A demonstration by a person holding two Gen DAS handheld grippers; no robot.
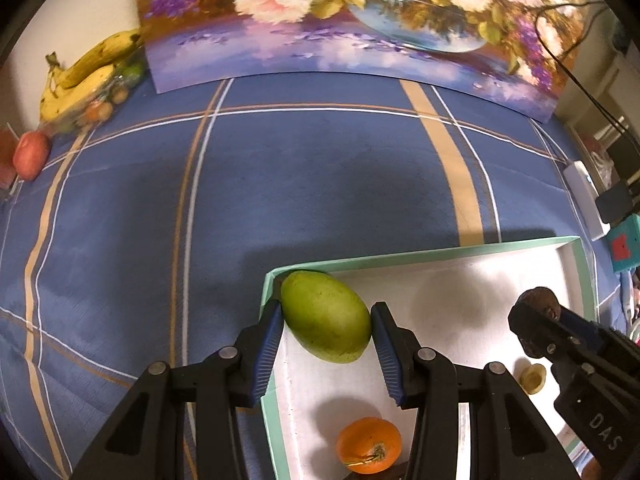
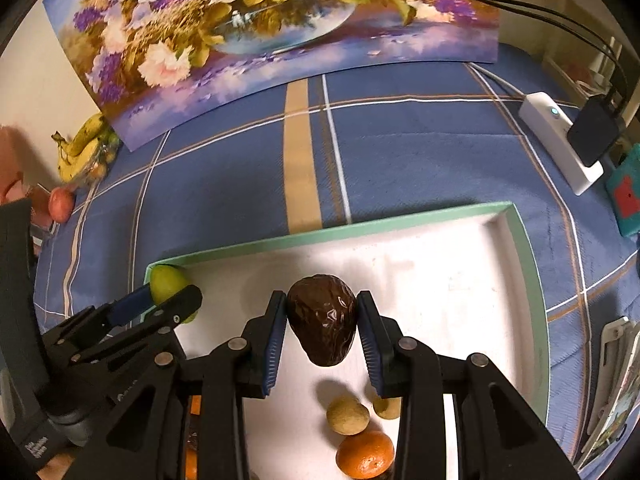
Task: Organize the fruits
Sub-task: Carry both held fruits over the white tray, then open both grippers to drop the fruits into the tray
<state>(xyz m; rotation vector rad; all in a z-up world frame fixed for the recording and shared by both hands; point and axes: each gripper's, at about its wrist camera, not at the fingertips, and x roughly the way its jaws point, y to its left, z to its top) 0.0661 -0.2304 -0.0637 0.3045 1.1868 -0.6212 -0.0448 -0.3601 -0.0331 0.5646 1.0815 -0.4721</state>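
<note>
- The left claw (image 1: 326,330) grips a green mango (image 1: 325,316) between its blue pads, at the far left corner of a shallow tray (image 1: 440,254) with a mint-green rim and white floor.
- The right claw (image 2: 322,330) is closed on a dark brown, wrinkled avocado (image 2: 322,320), held above the middle of the tray floor.
- Nearer the cameras, inside the tray, lie an orange (image 2: 365,454) and two small tan fruits (image 2: 347,415), close together.
- The tray rests on a blue plaid cloth (image 1: 280,184).
- At the far left edge of the cloth sit a bunch of bananas (image 1: 82,80) and a red apple (image 1: 31,155).
- A flower painting (image 1: 340,20) leans at the back.
- A white power strip (image 2: 560,142) lies to the right.
</note>
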